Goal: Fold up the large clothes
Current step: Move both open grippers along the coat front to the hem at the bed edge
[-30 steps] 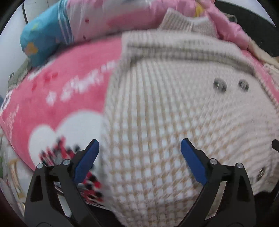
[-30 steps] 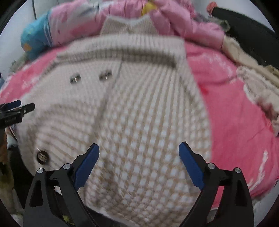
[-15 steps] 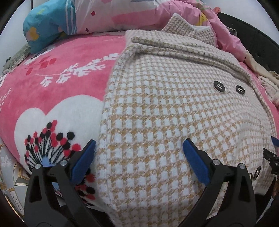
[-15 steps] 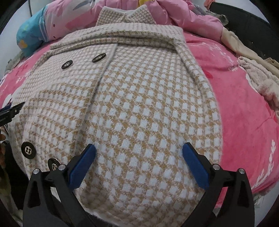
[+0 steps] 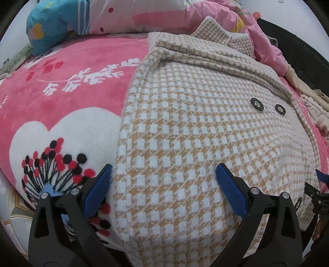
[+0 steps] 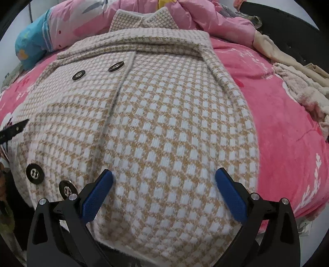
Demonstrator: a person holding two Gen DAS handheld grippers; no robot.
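Observation:
A beige and white houndstooth knit coat (image 5: 195,127) (image 6: 160,115) with black buttons (image 5: 257,103) (image 6: 34,173) lies flat on a pink blanket (image 5: 67,86) (image 6: 287,127), collar at the far end. My left gripper (image 5: 163,176) hovers open over the coat's near left part, its left finger above the blanket beside the coat's edge. Over the coat's near right part my right gripper (image 6: 163,175) stands open. Neither has cloth between its pads. Each gripper's tip shows at the edge of the other's view.
Pink and blue bedding (image 5: 86,18) (image 6: 67,26) is piled at the far end behind the collar. Beige and cream clothes (image 6: 298,86) (image 5: 314,102) lie heaped at the right. A dark frame (image 6: 287,22) runs along the far right. The blanket's front edge drops off close below the grippers.
The blur of a second ago is gone and both views are steady. The left view has shifted a little, showing more blanket at the left. The right gripper's jaws widened slightly.

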